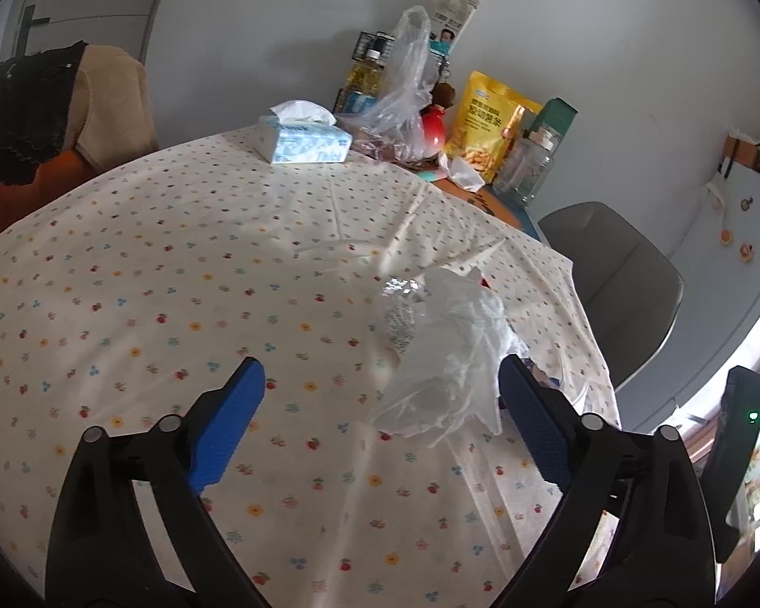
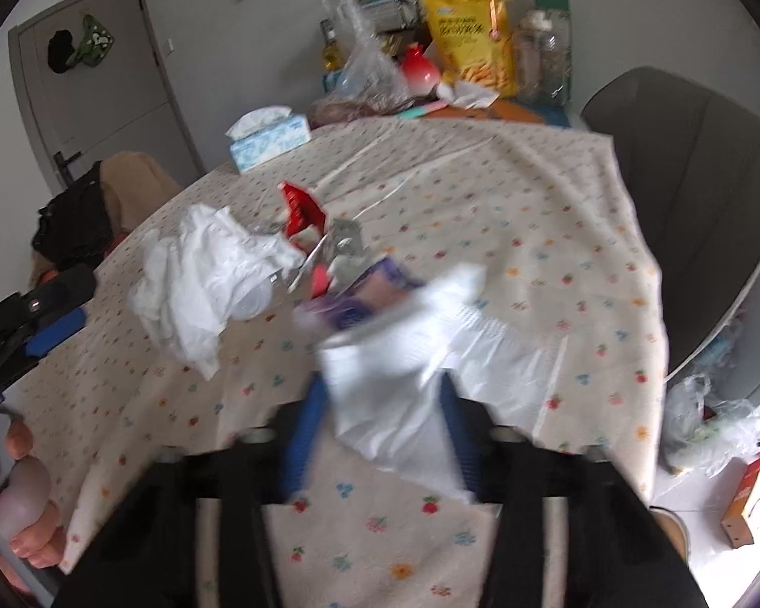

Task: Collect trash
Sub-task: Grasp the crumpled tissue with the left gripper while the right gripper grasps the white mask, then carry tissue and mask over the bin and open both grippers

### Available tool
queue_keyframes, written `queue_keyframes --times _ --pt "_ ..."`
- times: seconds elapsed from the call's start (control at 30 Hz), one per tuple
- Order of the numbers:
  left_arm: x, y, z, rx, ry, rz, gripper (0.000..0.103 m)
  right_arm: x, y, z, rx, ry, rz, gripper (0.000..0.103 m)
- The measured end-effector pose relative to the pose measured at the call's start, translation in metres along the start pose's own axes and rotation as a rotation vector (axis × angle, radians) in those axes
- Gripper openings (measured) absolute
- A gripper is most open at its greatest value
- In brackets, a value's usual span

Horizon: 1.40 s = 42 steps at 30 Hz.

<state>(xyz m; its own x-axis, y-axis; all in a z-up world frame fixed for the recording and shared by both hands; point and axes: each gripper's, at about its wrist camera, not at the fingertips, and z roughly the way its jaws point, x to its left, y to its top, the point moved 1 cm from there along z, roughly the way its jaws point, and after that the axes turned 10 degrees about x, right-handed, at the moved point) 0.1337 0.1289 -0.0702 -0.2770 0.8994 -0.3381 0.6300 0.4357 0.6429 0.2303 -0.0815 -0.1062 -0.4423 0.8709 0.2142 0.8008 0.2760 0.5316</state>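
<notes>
Table (image 1: pixel 152 278) covered by cream cloth printed with small flowers and cherries, creased toward far right corner; grey walls behind, grey door (image 2: pixel 106 66) at left in right wrist view. Wide bare stretch of cloth on near and left side in left wrist view; cloth edge drops off at right, just beside grey chair (image 1: pixel 628 294). Second chair draped with tan and black garments (image 1: pixel 50 116) at far left edge. Far end of table crowded: tissue box (image 1: pixel 306 139), clear plastic bag (image 1: pixel 405 96), red round object (image 1: pixel 433 134), yellow snack pouch (image 1: pixel 489 126), clear jar (image 1: pixel 524 164), green carton (image 1: pixel 557 114), all against wall. Trash cluster near right edge of table: crumpled white tissue (image 2: pixel 202 273), red wrapper (image 2: pixel 301 207), silvery foil scraps (image 2: pixel 347 245), purple packet (image 2: pixel 365 294), touching or overlapping one another. Left gripper (image 1: pixel 380 385) spread wide over cloth, blue pads (image 1: pixel 228 430) apart, crumpled tissue lying between them toward right finger, not pinched. Right gripper (image 2: pixel 380 405) blurred; blue fingers drawn in on either side of a white plastic bag (image 2: pixel 395 380), pinching it just above cloth, beside purple packet. Hand (image 2: pixel 20 496) on left gripper handle visible at lower left of right wrist view. On floor past table's right edge: clear bag with contents (image 2: pixel 709 430), orange box (image 2: pixel 752 501).
</notes>
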Motion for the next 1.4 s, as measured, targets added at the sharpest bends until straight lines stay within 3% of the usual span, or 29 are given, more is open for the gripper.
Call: queue_keyframes --times 0.13,0.2,0.43,0.57,0.73,0.87,1.17,1.4 --pt "-0.010 0.001 0.002 0.009 -0.013 0.025 0.085 0.000 -0.005 -0.015 -0.030 0.019 -0.006 0.016" --pt "-0.015 0.002 0.004 0.013 -0.017 0.035 0.083 -0.002 -0.008 -0.024 -0.046 0.027 -0.002 0.005" --pt "-0.030 0.002 0.016 0.042 -0.037 0.051 0.074 -0.014 -0.013 -0.051 -0.102 0.056 0.025 0.004" --pt "-0.042 0.003 0.024 0.052 -0.038 0.072 0.063 -0.019 -0.016 -0.059 -0.116 0.066 0.036 0.004" --pt "-0.043 0.009 0.033 0.043 0.004 0.085 0.060 -0.023 -0.019 -0.061 -0.118 0.068 0.045 0.004" --pt "-0.028 0.014 0.040 0.091 -0.057 0.034 0.008 -0.024 -0.019 -0.061 -0.121 0.068 0.049 0.004" --pt "-0.022 0.024 -0.005 0.006 -0.125 0.011 0.006 -0.014 -0.019 -0.072 -0.149 0.086 0.033 0.004" --pt "-0.042 0.024 -0.029 -0.037 -0.128 0.045 0.006 -0.017 -0.023 -0.091 -0.186 0.080 0.034 0.004"
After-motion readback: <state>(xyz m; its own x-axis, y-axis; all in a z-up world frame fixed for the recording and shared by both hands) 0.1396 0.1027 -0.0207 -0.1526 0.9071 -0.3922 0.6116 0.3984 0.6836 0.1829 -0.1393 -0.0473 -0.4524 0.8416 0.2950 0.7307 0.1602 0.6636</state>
